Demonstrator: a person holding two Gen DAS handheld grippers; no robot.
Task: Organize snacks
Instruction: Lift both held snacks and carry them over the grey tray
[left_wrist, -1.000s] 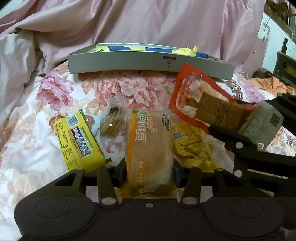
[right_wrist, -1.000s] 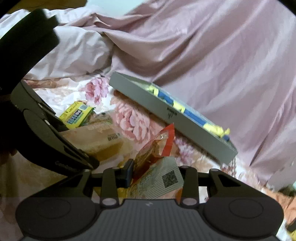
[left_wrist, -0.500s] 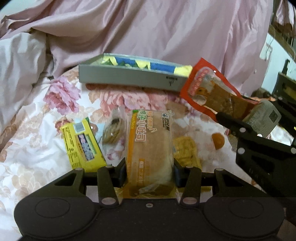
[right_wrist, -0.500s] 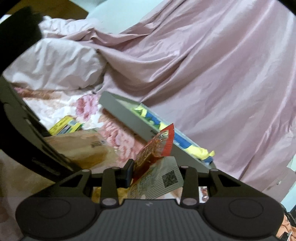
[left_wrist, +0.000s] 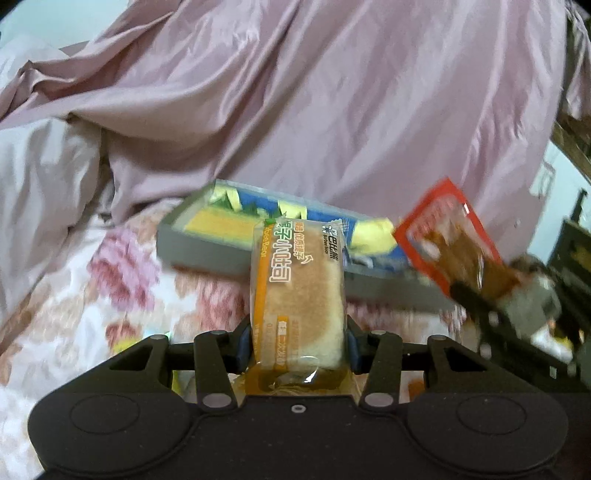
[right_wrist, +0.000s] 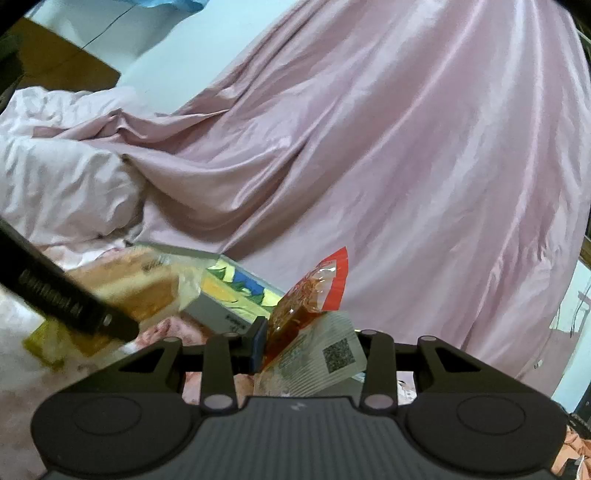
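My left gripper (left_wrist: 297, 341) is shut on a wrapped bread packet (left_wrist: 297, 291) with orange print, held up above the flowered bedcover. My right gripper (right_wrist: 308, 350) is shut on a red-edged snack pouch (right_wrist: 314, 291) together with a pale wrapper bearing a QR code (right_wrist: 325, 362). The same pouch (left_wrist: 448, 247) shows at the right of the left wrist view, the bread (right_wrist: 140, 284) at the left of the right wrist view. A grey tray (left_wrist: 207, 251) holding yellow and blue packets lies just beyond both grippers, also in the right wrist view (right_wrist: 218, 314).
Pink satin sheets (left_wrist: 332, 110) rise behind the tray. A white quilt (left_wrist: 40, 192) is bunched at the left. The flowered bedcover (left_wrist: 92, 295) lies under the grippers, with a yellow packet (right_wrist: 40, 347) on it at the lower left of the right wrist view.
Both grippers have lifted their snacks off the bed and moved toward the grey tray, which now looks closer. The loose snacks on the bedcover have dropped out of the left view.
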